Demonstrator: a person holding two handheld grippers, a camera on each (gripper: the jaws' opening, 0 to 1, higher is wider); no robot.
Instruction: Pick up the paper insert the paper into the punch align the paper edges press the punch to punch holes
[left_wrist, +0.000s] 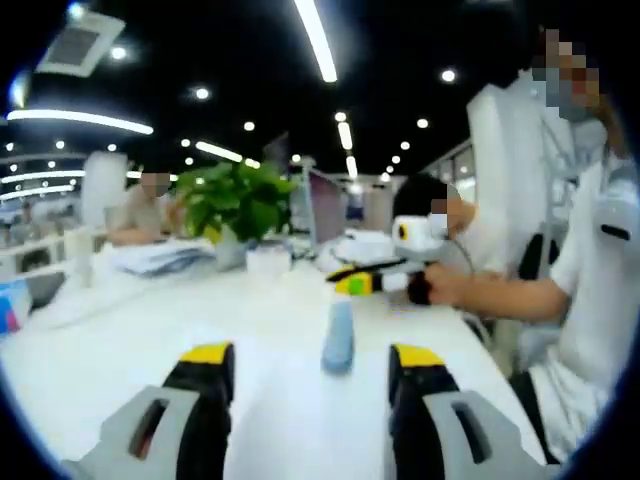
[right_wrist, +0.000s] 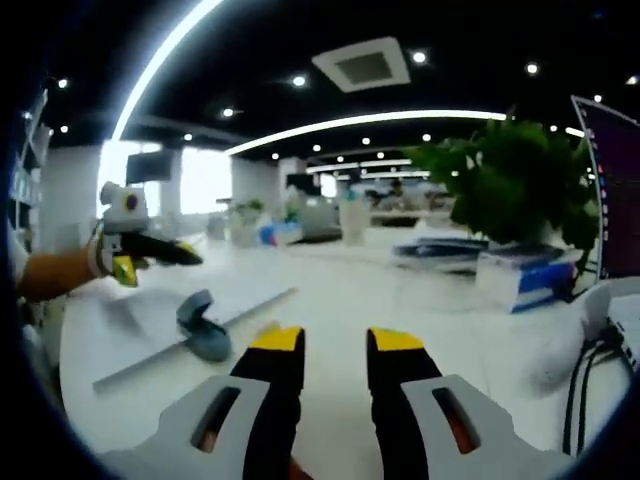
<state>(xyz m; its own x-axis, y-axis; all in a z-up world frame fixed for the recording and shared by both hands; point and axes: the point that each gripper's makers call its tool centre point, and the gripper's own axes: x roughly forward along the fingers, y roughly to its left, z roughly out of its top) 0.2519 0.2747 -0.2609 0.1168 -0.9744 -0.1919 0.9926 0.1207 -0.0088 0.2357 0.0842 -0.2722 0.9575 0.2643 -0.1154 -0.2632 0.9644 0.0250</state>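
Observation:
A small blue hole punch (left_wrist: 338, 338) stands on the white table (left_wrist: 120, 350), just past the gap between my left gripper's (left_wrist: 312, 368) yellow-tipped jaws, which are open with nothing in them. In the right gripper view the punch (right_wrist: 203, 327) lies on a white paper sheet (right_wrist: 240, 305), left of and beyond my right gripper (right_wrist: 335, 345), which is open and empty. Each gripper appears in the other's view, held by a hand above the table: the right gripper (left_wrist: 350, 283) and the left gripper (right_wrist: 135, 255). The paper is hard to make out in the left gripper view.
A potted green plant (left_wrist: 235, 200) (right_wrist: 510, 180) stands mid-table beside a stack of papers (left_wrist: 160, 255) (right_wrist: 440, 250). A blue-and-white box (right_wrist: 525, 275), a monitor (right_wrist: 615, 190) and cables (right_wrist: 590, 370) crowd the right. A person (left_wrist: 590, 270) sits at the table's side.

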